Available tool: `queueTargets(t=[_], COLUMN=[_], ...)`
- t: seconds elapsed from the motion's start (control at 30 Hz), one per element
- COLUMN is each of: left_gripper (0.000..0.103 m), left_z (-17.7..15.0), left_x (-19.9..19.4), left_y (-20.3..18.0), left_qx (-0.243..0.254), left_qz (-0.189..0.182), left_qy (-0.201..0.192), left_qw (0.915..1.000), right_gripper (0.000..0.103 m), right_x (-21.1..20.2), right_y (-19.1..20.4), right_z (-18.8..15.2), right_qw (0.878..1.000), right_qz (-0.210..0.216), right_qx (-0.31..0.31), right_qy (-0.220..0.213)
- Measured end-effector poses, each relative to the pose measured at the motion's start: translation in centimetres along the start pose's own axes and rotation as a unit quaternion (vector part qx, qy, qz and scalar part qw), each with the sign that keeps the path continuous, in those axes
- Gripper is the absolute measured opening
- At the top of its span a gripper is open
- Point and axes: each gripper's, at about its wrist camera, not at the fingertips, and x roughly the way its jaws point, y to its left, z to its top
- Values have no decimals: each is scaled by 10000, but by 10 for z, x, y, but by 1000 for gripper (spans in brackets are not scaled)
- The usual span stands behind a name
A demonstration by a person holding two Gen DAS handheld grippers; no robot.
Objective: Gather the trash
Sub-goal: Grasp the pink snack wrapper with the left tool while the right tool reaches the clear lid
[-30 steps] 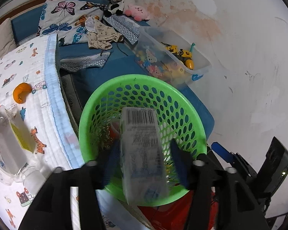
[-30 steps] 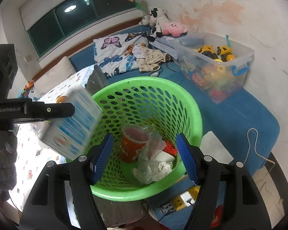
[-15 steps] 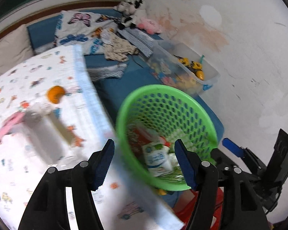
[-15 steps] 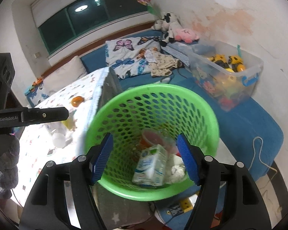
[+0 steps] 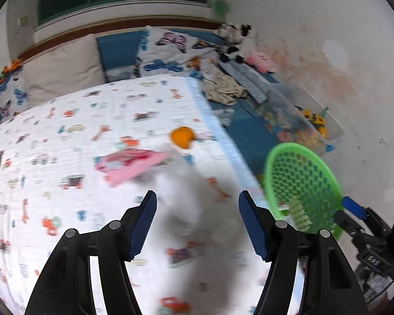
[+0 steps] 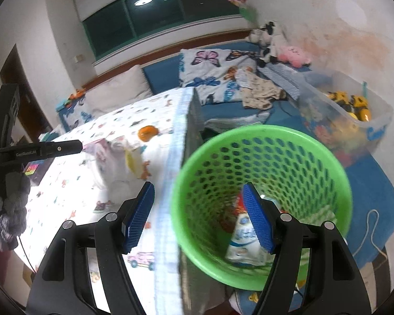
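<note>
A green perforated basket stands beside the table's right edge; it also shows in the left wrist view. A white and blue carton lies inside it with other trash. My left gripper is open and empty over the patterned tablecloth. A blurred clear plastic item lies just ahead of it, with an orange peel and a pink wrapper farther on. My right gripper is open and empty, over the basket's near rim. The plastic item and the peel show left of it.
A bed with butterfly pillows, clothes and plush toys lies behind. A clear toy bin sits by the stained wall. A dark object lies at the table's left. A power strip lies on the floor under the basket.
My left gripper let go of the carton, which dropped into the basket. The left gripper then swung left from the basket to over the table. The right gripper shifted slightly left.
</note>
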Motion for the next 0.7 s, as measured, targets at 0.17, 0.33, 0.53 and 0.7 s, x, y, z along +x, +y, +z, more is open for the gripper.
queueTargets(t=[0.17, 0.33, 0.53, 0.7], left_gripper=[63, 63, 63, 63], left_z=[2, 16, 25, 27], left_x=[4, 14, 35, 56], left_y=[45, 84, 111, 129], left_qx=[-538, -1285, -2063, -2705], left_qz=[51, -101, -181, -431], left_qy=[191, 320, 511, 644], left_qw=[9984, 9911, 9770, 9596], right_gripper=[70, 70, 70, 70], right_x=[11, 24, 41, 55], right_y=[21, 36, 49, 56], right_z=[5, 8, 14, 18], right_qw=[9997, 9992, 9985, 9978], right_qz=[148, 249, 314, 367], right_qx=[-168, -274, -388, -460], right_qy=[55, 133, 225, 293])
